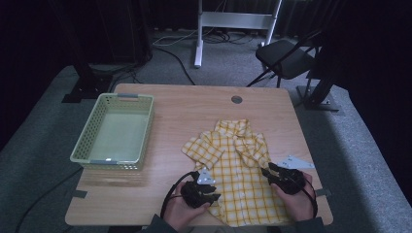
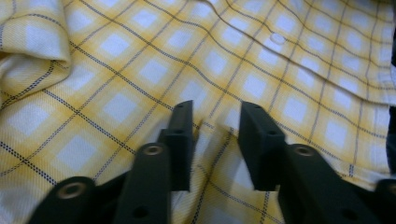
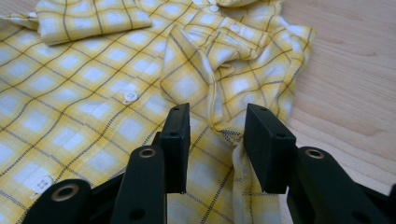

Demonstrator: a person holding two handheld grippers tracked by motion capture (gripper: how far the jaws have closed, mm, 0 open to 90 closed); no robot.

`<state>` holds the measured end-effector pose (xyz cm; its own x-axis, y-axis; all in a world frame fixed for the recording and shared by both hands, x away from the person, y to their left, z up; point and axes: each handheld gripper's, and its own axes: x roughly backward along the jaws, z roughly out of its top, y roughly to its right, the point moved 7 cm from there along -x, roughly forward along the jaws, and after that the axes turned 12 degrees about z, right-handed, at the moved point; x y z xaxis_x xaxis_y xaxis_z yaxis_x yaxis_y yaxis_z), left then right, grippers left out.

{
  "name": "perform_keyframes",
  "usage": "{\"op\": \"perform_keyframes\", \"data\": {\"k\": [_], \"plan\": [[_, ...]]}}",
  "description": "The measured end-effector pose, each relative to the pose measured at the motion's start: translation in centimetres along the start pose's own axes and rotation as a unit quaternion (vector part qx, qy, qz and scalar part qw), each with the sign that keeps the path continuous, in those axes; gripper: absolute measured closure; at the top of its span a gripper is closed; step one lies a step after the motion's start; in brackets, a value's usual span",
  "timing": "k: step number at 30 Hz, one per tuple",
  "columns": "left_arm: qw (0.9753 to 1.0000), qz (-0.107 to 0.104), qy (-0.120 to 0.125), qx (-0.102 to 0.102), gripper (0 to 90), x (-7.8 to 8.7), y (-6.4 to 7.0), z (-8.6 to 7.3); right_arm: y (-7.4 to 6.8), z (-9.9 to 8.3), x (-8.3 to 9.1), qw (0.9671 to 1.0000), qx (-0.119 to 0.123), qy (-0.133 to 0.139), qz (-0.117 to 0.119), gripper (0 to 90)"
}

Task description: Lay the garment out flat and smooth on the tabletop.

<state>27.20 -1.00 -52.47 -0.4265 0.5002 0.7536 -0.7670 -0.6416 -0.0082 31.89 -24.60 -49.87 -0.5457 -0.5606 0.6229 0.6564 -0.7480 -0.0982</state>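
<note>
Yellow checked shirt (image 1: 238,165) lying on the wooden surface (image 1: 194,104), right of centre and toward the near edge, collar (image 1: 238,127) pointing to the far side, hem at the near edge. Front side up, buttons (image 3: 130,96) visible in the right gripper view, both short sleeves already turned inward over the chest, so the first folds judged as done. Body of the shirt not yet folded in length, and nothing yet inside the pale green basket (image 1: 116,132) standing on the left of the surface, well apart from the shirt. Left gripper (image 1: 209,190) resting at the near left side of the shirt, fingers (image 2: 183,140) parted with a clear gap, cloth just under them, a small ridge of fabric between them but not pinched as far as visible. Right gripper (image 1: 268,171) at the right edge of the shirt, fingers (image 3: 177,142) also parted, placed on either side of the folded side edge where the cloth meets the bare wood; no grip closed on it. Probably the moment just before taking the two sides of the lower part. Remaining, by judgement: closing on the cloth, folding the lower half toward the collar, then perhaps moving the folded shirt into the basket.
</note>
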Motion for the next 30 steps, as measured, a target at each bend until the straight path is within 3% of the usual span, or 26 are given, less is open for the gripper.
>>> {"op": "perform_keyframes", "data": {"k": [4,10,23,30], "plan": [[1.0,0.001,0.004,-0.005,80.9,0.5,0.2,-0.4,-0.1,-0.2,-0.2,1.0,0.004,-0.002,0.003,60.8],[1.0,-0.002,0.009,0.0,85.2,1.3,0.0,-0.9,0.2,-0.5,-0.4,1.0,-0.002,-0.006,0.005,60.8],[0.9993,-0.011,0.026,0.023,82.0,3.9,-0.6,-2.6,0.7,-1.2,-0.9,0.9997,-0.014,-0.02,0.005,60.5],[0.9975,0.009,0.054,0.044,74.5,6.4,-2.0,-2.8,0.9,-1.3,-0.9,0.9997,-0.016,-0.021,0.004,60.4]]}}
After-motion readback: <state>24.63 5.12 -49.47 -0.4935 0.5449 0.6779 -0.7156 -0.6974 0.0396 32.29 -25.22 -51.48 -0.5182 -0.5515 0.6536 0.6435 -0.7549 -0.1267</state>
